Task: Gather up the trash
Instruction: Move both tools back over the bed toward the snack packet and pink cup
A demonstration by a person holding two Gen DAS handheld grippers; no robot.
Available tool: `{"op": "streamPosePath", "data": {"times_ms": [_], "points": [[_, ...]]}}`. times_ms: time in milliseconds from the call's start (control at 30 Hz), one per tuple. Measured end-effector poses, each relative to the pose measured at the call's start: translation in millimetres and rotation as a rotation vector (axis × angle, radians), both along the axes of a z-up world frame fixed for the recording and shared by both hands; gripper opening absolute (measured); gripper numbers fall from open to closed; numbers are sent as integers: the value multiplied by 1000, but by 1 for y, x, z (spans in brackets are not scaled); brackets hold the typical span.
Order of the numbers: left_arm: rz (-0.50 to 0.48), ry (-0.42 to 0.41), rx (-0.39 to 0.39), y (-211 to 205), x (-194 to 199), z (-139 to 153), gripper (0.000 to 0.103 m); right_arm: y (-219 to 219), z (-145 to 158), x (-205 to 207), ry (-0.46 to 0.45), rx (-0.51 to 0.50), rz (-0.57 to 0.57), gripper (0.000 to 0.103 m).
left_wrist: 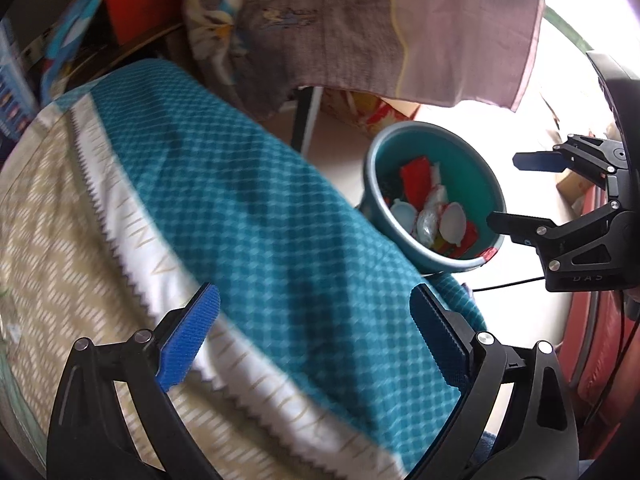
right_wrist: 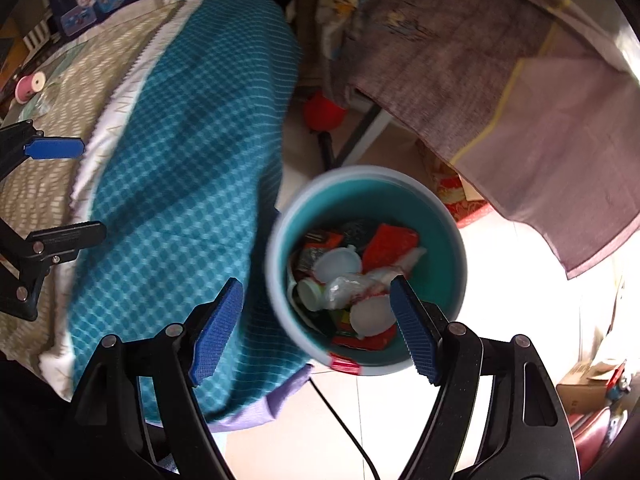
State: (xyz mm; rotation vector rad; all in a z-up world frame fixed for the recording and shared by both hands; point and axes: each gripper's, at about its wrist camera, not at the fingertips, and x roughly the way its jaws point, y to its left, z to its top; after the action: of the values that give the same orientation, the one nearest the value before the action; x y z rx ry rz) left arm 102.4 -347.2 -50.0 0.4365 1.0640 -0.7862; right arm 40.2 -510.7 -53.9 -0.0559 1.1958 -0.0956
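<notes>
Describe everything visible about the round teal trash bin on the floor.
The round teal plastic trash bin stands upright on the pale tiled floor, beside the draped teal checked cloth. Its rim looks lighter, with a red-and-white scrap hanging over the near edge. Inside lie red wrappers, white round lids and crumpled clear plastic. The open right gripper hovers above it, touching nothing.

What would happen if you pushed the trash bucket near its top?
The bucket is tall and stands on smooth floor, so it would probably slide or tip. Its trash looks like wrappers and plastic lids, so it is likely light.
</notes>
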Motion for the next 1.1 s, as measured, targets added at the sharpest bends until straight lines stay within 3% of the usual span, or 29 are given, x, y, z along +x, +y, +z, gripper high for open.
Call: {"op": "streamPosePath", "data": {"times_ms": [267,767,1100], "points": [[96,-32,-26,80,2,16,96,83,20,10,-4,-26,105,72],[384,-81,-46,298,17,25,96,280,54,59,-22,-74,396,72],[552,-98,-58,420,32,26,96,389,59,104,-1,-78,502,72]]}}
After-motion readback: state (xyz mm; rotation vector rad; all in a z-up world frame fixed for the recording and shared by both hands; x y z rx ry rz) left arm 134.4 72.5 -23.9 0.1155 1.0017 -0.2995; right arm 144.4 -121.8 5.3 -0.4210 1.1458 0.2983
